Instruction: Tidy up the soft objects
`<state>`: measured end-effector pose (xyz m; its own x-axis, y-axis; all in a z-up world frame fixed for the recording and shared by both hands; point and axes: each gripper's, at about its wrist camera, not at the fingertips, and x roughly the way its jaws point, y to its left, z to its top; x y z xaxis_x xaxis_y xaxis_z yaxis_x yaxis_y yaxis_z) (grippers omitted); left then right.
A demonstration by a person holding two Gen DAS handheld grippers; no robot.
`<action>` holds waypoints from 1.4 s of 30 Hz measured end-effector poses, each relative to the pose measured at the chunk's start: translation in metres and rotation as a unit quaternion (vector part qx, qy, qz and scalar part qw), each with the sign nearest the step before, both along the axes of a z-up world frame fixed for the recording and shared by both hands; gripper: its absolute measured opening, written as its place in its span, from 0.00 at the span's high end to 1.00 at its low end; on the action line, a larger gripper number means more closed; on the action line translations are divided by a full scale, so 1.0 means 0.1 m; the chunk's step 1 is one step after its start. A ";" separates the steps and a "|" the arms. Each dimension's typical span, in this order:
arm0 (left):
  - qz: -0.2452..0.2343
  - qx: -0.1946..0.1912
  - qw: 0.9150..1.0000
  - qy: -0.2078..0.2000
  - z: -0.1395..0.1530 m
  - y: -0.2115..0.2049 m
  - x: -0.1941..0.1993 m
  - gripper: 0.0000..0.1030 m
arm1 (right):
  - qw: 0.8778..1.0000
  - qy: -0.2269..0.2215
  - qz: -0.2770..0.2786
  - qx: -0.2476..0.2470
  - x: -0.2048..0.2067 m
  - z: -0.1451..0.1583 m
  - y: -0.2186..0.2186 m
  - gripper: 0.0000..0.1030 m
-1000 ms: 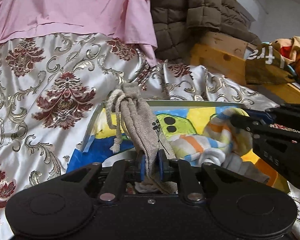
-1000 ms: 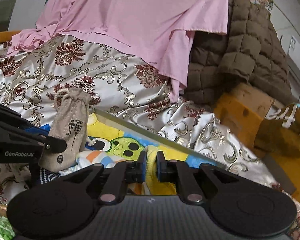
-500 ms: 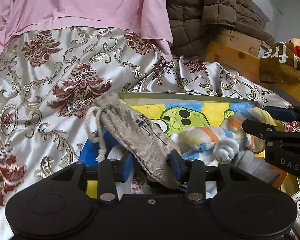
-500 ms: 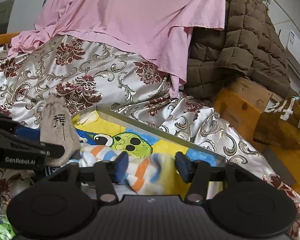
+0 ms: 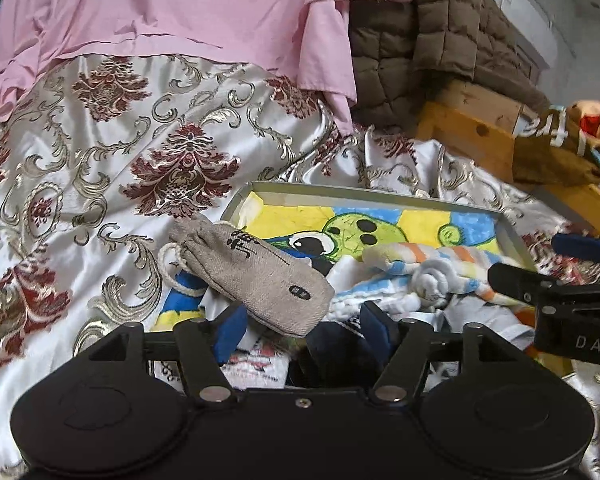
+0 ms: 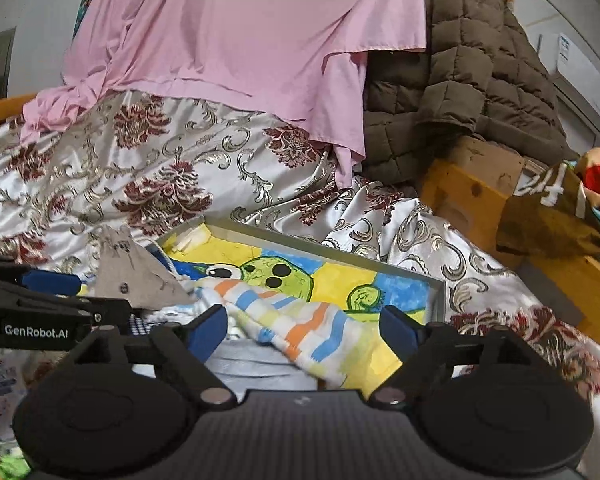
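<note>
Blue-padded left claw (image 5: 302,330) at the bottom of the frame, jaws just spreading, lets go of the linen pouch (image 5: 252,276), which now lies tilted over the tray (image 5: 380,193) corner. Right claw (image 6: 302,330) likewise gaping, striped towel (image 6: 300,326) loose between its pads, not pinched. Best to back both straight out, clear of the drawstring. Beyond, satin bedspread (image 5: 100,168), pink sheet (image 5: 180,8) at upper left
</note>
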<state>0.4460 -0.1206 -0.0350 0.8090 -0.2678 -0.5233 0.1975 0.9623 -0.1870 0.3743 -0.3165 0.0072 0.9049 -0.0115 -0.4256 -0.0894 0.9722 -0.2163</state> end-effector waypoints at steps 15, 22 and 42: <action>0.015 -0.026 0.999 -0.029 0.26 0.15 -0.53 0.21 | 0.999 -0.022 -0.013 0.030 -0.64 0.19 0.06 0.05; 0.030 -0.032 0.998 -0.055 0.39 0.29 -1.01 0.14 | 0.998 -0.034 -0.007 0.045 -1.05 0.29 0.11 0.04; 0.037 -0.034 0.994 -0.101 0.68 0.57 -2.23 0.03 | 0.996 -0.056 -0.014 0.074 -2.12 0.42 0.44 0.00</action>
